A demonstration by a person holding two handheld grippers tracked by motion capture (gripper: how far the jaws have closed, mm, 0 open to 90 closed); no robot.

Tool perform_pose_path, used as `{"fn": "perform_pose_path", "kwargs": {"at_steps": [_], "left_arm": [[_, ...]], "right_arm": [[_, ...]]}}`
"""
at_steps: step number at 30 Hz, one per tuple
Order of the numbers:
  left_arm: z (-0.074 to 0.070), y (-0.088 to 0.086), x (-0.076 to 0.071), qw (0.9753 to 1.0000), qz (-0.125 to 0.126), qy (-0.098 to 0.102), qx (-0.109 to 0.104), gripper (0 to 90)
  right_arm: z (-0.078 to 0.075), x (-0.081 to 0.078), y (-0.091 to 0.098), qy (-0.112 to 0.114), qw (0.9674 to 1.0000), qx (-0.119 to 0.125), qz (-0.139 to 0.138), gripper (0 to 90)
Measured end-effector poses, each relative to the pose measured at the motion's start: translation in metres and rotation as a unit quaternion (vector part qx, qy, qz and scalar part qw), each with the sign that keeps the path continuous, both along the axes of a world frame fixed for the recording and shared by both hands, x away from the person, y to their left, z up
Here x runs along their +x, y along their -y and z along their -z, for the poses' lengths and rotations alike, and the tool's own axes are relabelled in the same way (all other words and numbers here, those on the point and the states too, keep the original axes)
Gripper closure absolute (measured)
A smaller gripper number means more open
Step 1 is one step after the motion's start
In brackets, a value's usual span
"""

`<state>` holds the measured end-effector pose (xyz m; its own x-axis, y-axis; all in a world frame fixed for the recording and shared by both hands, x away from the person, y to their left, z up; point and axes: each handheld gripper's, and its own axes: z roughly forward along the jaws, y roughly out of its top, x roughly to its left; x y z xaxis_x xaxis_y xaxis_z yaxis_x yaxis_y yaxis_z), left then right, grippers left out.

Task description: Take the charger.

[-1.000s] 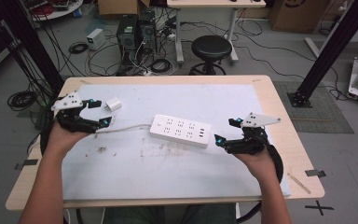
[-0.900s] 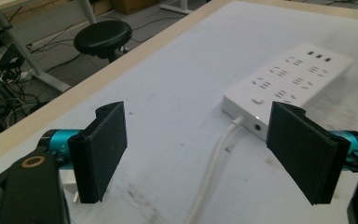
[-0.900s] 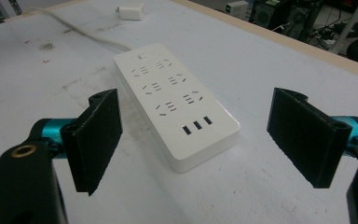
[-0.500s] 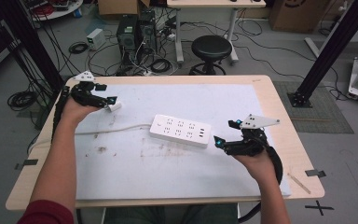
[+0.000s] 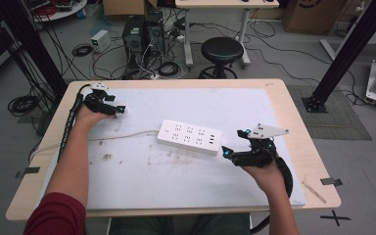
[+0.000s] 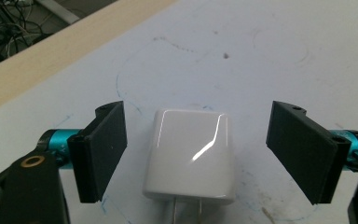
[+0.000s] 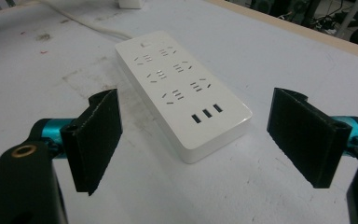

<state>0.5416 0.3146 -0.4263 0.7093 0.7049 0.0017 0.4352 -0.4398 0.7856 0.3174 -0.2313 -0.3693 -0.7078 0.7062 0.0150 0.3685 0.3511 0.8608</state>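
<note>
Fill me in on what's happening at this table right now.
A person at the table holds a hand-held gripper in each hand. The left hand-held gripper is open, its jaws on either side of a small white charger lying flat on the white mat, not yet clamped. The right hand-held gripper is also open, aimed at the near end of a white power strip in the middle of the mat. Neither thing is gripped yet.

The white charger [image 6: 190, 156] is flanked by the spread jaws of the left gripper [image 6: 200, 156], with small gaps on both sides. Bare mat [image 5: 186, 181] is left around the power strip [image 5: 189, 137] and its cord [image 5: 122, 135].
</note>
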Motion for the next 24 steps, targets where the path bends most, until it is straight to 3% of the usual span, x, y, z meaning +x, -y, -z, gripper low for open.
{"fn": "perform_pose_path", "kwargs": {"at_steps": [8,10,20,24], "left_arm": [[0.016,-0.002,0.008,0.9998,-0.011,-0.015,0.003,20.3],[0.019,-0.002,0.008,0.9996,-0.012,-0.022,0.012,22.0],[0.022,0.0,0.008,0.9993,-0.003,-0.027,0.025,31.8],[0.021,-0.001,0.007,0.9994,0.003,-0.026,0.022,40.9]], "right_arm": [[-0.005,-0.002,-0.001,0.005,1.0,-0.005,0.001,18.2],[-0.006,-0.003,0.0,0.006,1.0,-0.004,0.001,18.2],[-0.006,-0.003,-0.002,0.006,1.0,-0.005,-0.001,18.2],[-0.007,-0.003,-0.003,0.005,1.0,-0.007,-0.003,18.2]]}}
